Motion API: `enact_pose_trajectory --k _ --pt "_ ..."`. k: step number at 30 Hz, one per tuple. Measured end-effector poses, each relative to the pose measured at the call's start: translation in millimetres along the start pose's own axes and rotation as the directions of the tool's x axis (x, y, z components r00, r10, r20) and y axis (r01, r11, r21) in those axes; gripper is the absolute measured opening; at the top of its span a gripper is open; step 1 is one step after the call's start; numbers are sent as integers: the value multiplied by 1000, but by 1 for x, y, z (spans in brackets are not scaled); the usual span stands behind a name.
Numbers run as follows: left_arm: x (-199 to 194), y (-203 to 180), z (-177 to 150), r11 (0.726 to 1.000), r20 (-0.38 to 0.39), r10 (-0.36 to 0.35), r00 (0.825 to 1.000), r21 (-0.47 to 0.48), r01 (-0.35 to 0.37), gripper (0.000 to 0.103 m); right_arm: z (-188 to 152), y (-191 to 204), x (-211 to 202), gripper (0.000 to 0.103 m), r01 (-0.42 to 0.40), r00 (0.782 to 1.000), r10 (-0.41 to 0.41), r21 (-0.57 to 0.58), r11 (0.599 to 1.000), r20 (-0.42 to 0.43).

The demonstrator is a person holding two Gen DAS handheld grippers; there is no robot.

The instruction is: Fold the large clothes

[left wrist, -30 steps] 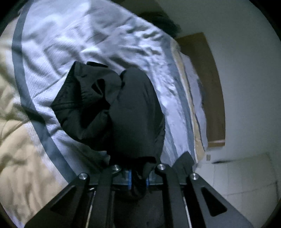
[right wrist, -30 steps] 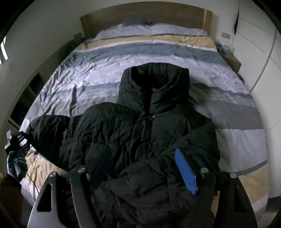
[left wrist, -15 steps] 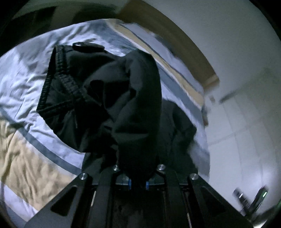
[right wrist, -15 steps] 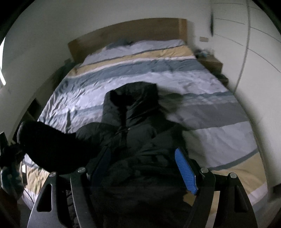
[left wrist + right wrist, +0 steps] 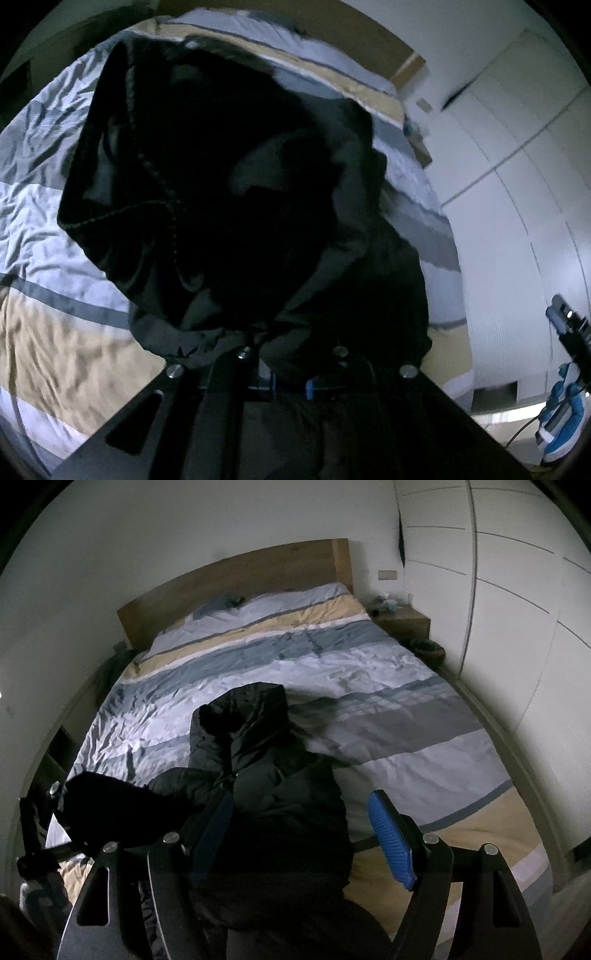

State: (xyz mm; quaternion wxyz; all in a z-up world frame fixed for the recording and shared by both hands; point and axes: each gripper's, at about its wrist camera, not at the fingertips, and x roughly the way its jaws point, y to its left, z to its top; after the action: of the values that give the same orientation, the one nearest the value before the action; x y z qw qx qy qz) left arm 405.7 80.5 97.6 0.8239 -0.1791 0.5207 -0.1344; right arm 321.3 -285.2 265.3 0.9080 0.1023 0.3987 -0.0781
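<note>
Jacket: black puffer, lying on the bed near the foot edge, left of centre, hood pointing toward the headboard. Left tool is clamped on a fold of the jacket's sleeve; blue pads nearly together with black fabric pinched between them. Sleeve is lifted off the bed and fills most of the left wrist view, ribbed cuff edge visible at left. In the right wrist view the same raised sleeve shows at the bed's left edge with the left tool behind it. Right tool has jaws spread wide, blue pads well apart, nothing between them; it hangs above the jacket's lower body near the foot edge. Bedding is striped grey, white and tan, wrinkled. Nightstand sits beside the headboard's right corner, white wardrobe doors along the right side.
</note>
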Motion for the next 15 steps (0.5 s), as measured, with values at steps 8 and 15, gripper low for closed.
enact_pose_trajectory --k 8,15 --pt "22 -11 -26 1000 -73 13 997 24 -11 10 -16 -15 0 76 4 1000 -4 30 1000 -25" --pt "34 -21 -49 998 -137 19 990 55 -11 13 -22 -22 1 76 0 999 1 44 999 -33"
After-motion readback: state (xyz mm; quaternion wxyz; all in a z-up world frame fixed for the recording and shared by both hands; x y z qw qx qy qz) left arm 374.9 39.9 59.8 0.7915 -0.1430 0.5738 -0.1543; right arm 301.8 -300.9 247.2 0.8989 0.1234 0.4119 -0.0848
